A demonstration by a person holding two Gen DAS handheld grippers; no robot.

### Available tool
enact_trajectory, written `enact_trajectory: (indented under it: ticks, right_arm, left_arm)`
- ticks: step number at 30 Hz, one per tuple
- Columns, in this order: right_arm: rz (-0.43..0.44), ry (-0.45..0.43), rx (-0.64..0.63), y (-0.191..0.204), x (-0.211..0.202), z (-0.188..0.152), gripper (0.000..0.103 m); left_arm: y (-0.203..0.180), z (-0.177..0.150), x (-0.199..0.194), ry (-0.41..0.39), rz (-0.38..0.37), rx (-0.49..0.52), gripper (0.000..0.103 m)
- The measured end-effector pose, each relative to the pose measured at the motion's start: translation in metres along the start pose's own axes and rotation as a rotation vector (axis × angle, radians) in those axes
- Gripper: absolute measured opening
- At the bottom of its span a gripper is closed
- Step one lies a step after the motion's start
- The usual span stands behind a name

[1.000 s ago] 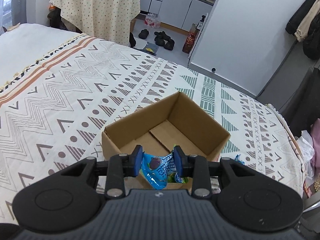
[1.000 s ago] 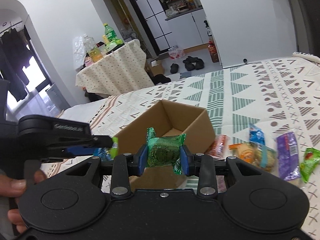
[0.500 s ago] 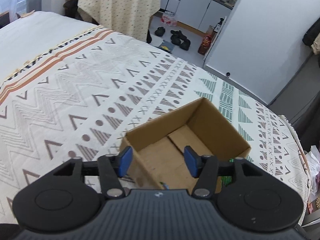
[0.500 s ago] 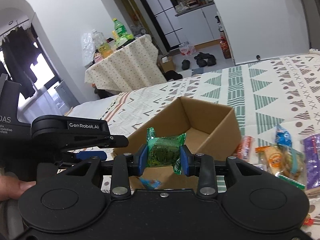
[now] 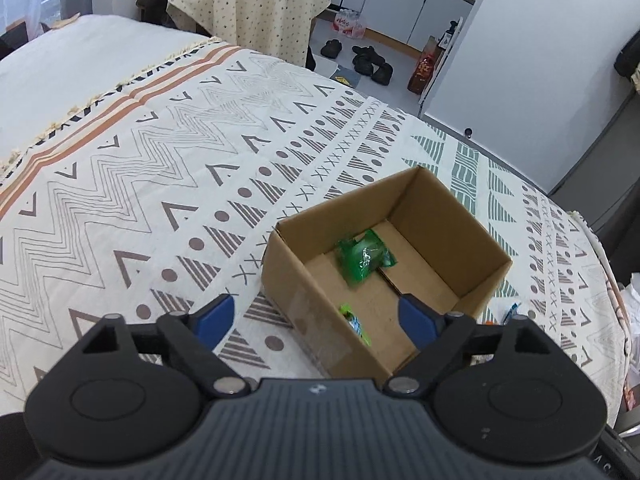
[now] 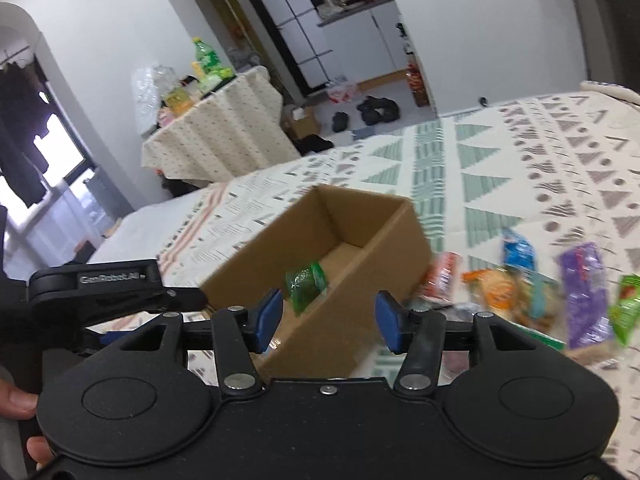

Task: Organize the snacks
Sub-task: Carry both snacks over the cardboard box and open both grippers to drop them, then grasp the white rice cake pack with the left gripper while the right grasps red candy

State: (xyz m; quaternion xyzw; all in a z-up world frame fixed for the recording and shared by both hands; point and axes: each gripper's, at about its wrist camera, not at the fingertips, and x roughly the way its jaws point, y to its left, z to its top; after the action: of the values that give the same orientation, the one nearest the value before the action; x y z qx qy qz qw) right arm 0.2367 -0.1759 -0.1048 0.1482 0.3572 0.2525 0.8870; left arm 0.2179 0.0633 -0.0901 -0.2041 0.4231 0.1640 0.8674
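Note:
An open cardboard box (image 5: 436, 220) stands on the patterned bedspread. On its floor lies a green snack packet (image 5: 364, 258), and a blue packet (image 5: 354, 324) peeks out behind the near wall. My left gripper (image 5: 316, 316) hovers over the box's near corner, jaws opening wide with nothing between them. In the right wrist view the box (image 6: 396, 248) sits just ahead, with the green packet (image 6: 306, 286) inside it. My right gripper (image 6: 329, 318) is above the near wall, its jaws opening and empty. The left gripper (image 6: 120, 288) shows at the left.
Loose snack packets lie on the bedspread right of the box: blue (image 6: 518, 248), orange (image 6: 496, 288), purple (image 6: 584, 292), green (image 6: 626, 308). A person's hand (image 6: 16, 400) is at the left edge. Beyond the bed are a cloth-covered table (image 5: 248, 4) and shoes (image 5: 368, 60).
The left gripper let go of the blue packet and spread wide. The right gripper let go of the green packet, which now lies in the box.

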Motion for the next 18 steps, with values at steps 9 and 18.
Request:
enact_trajectory:
  ticks: [9, 18]
  right_arm:
    - [-0.087, 0.071, 0.015, -0.018, -0.024, -0.008, 0.063]
    - [-0.138, 0.070, 0.052, -0.045, -0.056, -0.016, 0.068]
  left_arm:
    - [-0.015, -0.022, -0.014, 0.003, -0.019, 0.012, 0.103]
    - [-0.037, -0.043, -0.024, 0.030, -0.050, 0.041, 0.103]
